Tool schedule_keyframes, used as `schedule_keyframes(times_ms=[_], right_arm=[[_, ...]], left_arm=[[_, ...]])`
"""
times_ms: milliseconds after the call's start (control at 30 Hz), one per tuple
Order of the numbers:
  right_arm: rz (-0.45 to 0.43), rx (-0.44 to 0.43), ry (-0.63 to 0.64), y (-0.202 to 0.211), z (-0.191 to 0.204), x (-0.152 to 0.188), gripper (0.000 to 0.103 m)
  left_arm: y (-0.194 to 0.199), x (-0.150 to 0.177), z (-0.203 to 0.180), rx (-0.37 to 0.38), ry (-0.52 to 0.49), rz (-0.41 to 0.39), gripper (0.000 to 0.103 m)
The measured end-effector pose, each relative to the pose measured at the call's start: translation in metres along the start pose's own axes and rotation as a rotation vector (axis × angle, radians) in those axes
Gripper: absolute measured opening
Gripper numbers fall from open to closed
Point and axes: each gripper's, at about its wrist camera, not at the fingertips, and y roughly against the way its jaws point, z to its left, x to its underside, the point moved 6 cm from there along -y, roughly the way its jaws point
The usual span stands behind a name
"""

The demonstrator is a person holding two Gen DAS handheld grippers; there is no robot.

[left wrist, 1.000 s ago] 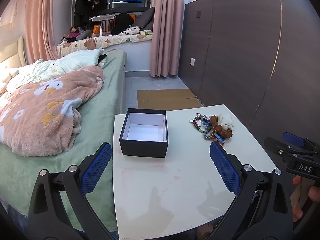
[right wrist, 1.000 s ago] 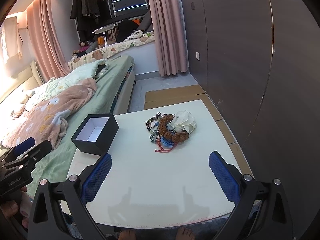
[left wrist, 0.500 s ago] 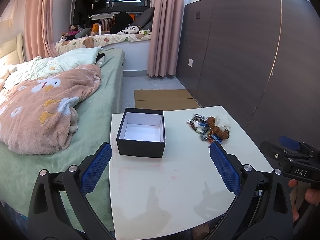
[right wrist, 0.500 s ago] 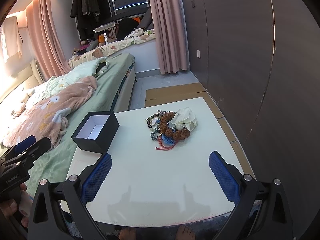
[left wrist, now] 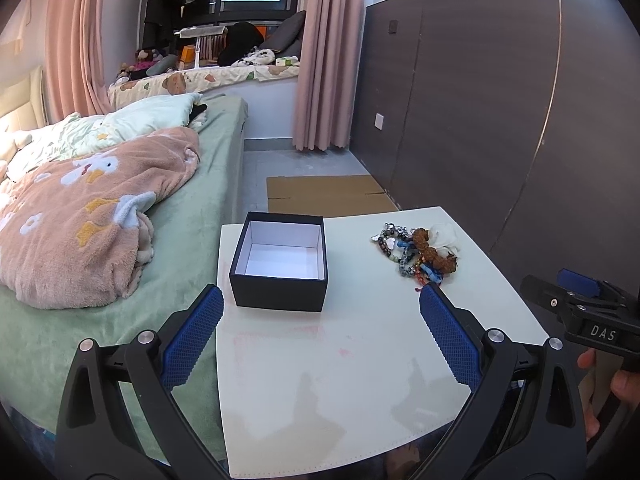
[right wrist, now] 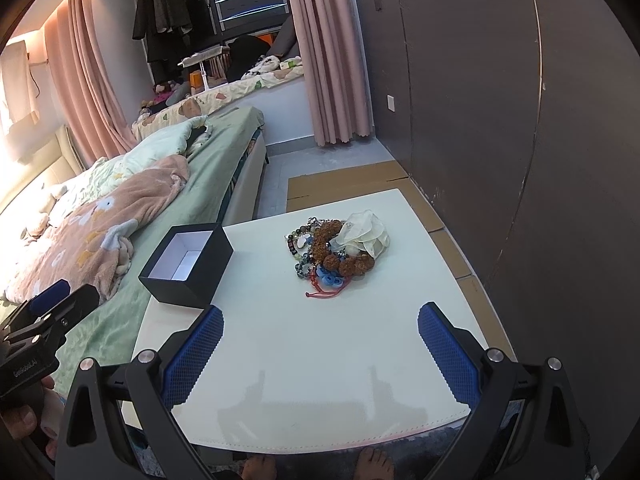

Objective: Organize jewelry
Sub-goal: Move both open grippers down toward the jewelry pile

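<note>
White table (left wrist: 320,380) beside bed (left wrist: 120,240); black box (left wrist: 280,266), jewelry pile (right wrist: 332,250) apart

Bed (left wrist: 208,184) with green sheet left of bench (left wrist: 340,380); pink floral blanket (left wrist: 80,216) bunched on it. Flattened cardboard (left wrist: 324,194) on floor beyond bench. Pink curtains (left wrist: 328,52) flank window. Dark panelled wall (left wrist: 480,100) right.
</note>
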Motion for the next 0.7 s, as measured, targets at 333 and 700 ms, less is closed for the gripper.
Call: schedule_keyframes(times_ms=[333,700], right_arm=[[-0.025,-0.016,-0.002,-0.002,-0.005,-0.011,0.095],[0.029,-0.075,-0.210,-0.037,-0.056,-0.030,0.068]], left_arm=[[-0.010,-0.003,-0.009,0.027,0.011,0.011,0.098],[-0.041,-0.019,-0.035,0.084,-0.005,0.031,0.098]])
